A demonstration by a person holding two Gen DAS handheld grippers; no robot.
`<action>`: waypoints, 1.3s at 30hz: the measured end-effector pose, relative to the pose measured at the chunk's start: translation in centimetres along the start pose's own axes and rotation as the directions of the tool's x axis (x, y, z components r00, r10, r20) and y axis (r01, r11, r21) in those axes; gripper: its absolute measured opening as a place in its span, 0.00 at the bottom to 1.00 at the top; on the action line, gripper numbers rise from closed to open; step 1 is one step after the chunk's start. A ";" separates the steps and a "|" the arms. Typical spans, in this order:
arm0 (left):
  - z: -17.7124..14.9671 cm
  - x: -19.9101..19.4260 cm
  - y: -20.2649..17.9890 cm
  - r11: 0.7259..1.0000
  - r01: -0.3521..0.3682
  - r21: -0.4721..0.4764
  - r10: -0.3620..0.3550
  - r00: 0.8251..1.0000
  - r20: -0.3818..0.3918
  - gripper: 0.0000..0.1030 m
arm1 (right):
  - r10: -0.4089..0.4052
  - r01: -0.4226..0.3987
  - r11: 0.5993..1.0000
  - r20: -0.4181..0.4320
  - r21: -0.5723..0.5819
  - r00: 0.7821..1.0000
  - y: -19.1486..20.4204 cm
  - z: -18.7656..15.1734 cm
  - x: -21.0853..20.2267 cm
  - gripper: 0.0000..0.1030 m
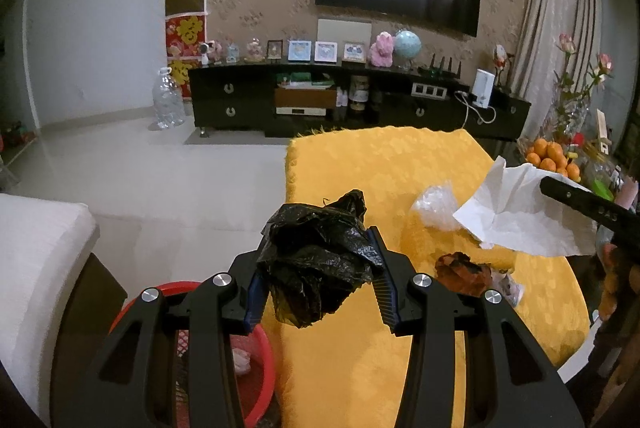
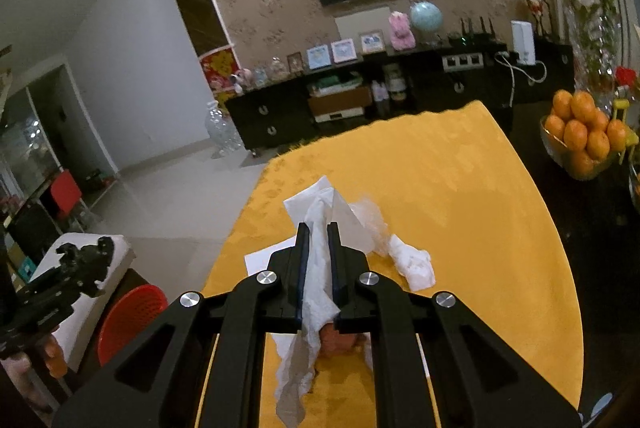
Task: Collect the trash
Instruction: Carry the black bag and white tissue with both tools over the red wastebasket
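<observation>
My left gripper (image 1: 320, 240) is shut on a crumpled black plastic bag (image 1: 316, 260), held above the left edge of the yellow-clothed table (image 1: 360, 368). A red basket (image 1: 256, 380) stands on the floor below it, with some trash inside. My right gripper (image 2: 318, 228) is shut on a white paper tissue (image 2: 316, 268) and holds it above the table; the tissue also shows at the right of the left wrist view (image 1: 516, 211). On the cloth lie a clear plastic wrapper (image 1: 434, 205), an orange-black wrapper (image 1: 464, 272) and a crumpled white tissue (image 2: 412, 262).
A white sofa arm (image 1: 36, 268) stands left of the basket. A bowl of oranges (image 2: 584, 139) and a vase of flowers (image 2: 600, 47) sit on the dark table to the right. A black TV cabinet (image 1: 320, 99) lines the far wall.
</observation>
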State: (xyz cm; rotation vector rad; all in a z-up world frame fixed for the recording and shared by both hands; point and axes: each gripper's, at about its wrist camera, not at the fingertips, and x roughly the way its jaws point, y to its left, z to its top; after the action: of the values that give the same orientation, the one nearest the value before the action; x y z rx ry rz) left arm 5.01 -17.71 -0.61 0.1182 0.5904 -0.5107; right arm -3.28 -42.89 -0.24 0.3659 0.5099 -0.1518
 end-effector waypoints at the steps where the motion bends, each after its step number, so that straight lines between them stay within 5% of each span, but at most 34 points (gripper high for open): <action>1: 0.1 -0.1 0.1 1.000 -0.003 -0.001 0.003 1.000 0.002 0.41 | 0.005 -0.005 1.000 0.004 -0.006 1.000 0.3 0.1 -0.2 0.09; 20: -0.8 -2.6 5.4 0.991 -0.106 -0.077 0.108 0.994 0.020 0.41 | 0.113 -0.117 0.984 -0.036 -0.133 0.993 7.8 -0.5 1.5 0.09; 39: -4.5 -4.6 12.4 0.950 -0.266 -0.162 0.261 0.964 -0.052 0.41 | 0.248 -0.277 0.930 -0.145 -0.239 0.958 17.6 -3.3 4.3 0.09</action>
State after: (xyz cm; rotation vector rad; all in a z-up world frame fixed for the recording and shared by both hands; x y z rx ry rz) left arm 5.64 -3.85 -2.23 0.0437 0.6336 -0.1991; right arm 2.97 -25.63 0.26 0.1852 0.5794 0.1964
